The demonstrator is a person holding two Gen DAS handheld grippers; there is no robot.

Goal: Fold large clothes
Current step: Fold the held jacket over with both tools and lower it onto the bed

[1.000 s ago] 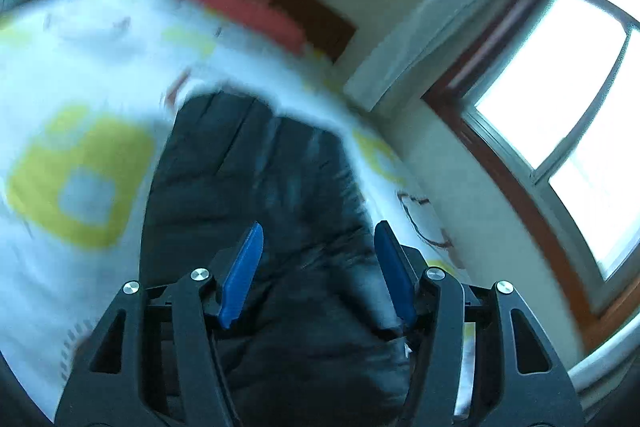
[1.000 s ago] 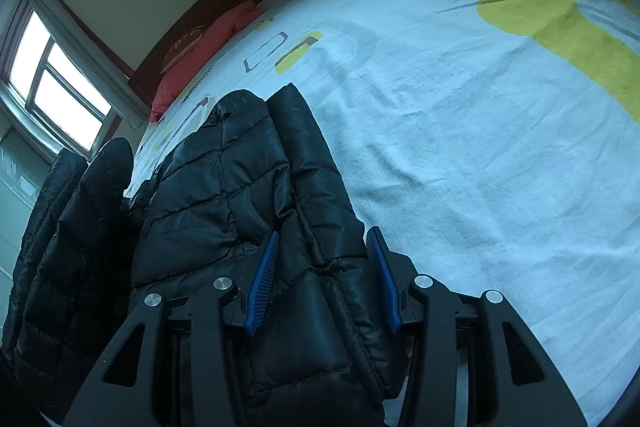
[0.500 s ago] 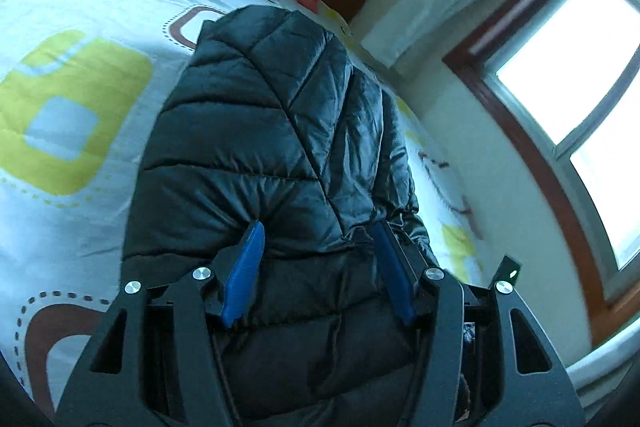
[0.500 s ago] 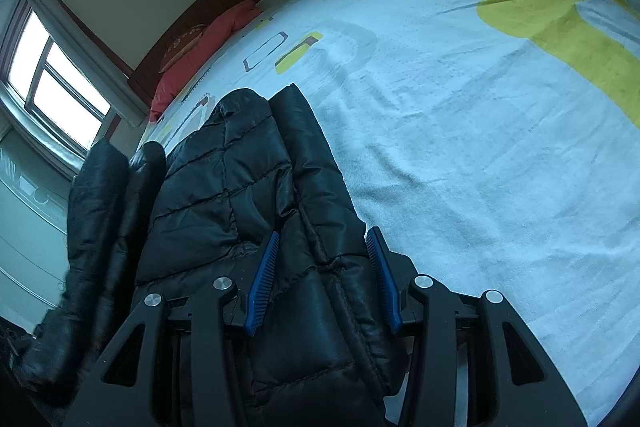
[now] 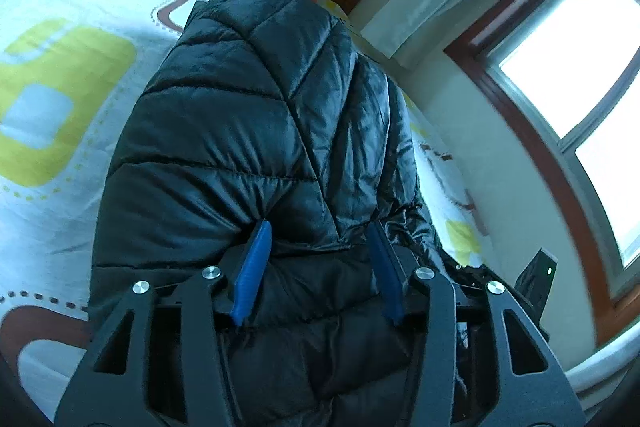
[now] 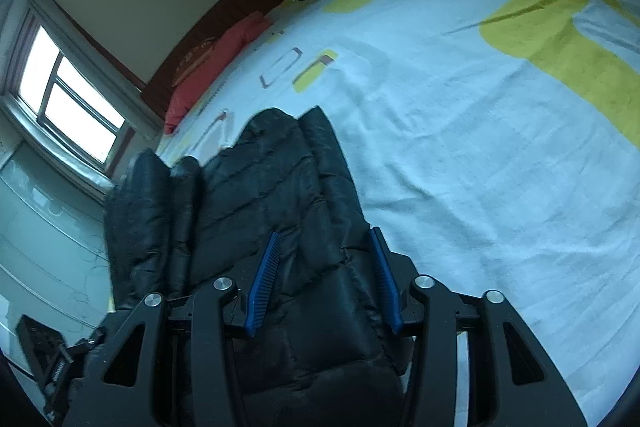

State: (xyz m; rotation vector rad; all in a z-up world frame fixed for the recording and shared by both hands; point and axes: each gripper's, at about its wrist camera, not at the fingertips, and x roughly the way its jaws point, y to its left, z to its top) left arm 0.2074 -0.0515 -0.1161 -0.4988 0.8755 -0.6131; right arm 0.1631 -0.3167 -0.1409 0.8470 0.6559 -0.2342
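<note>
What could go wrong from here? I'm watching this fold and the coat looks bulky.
1. The jacket is puffy and slick; the left gripper is closing on a thick bunch, which might slip out.
2. The right gripper pinches only the near edge, so the far part lying on the bedsheet could drag and crease.
3. The jacket lies near the bed's edge by the window; part may slide off.

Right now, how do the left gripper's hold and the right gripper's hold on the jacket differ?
The left gripper is closing on a tall raised fold of the black puffer jacket; the right gripper grips a lower part draped toward the bedsheet. The left's view is mostly jacket; the right's is mostly sheet. Both have jacket between blue pads.
</note>
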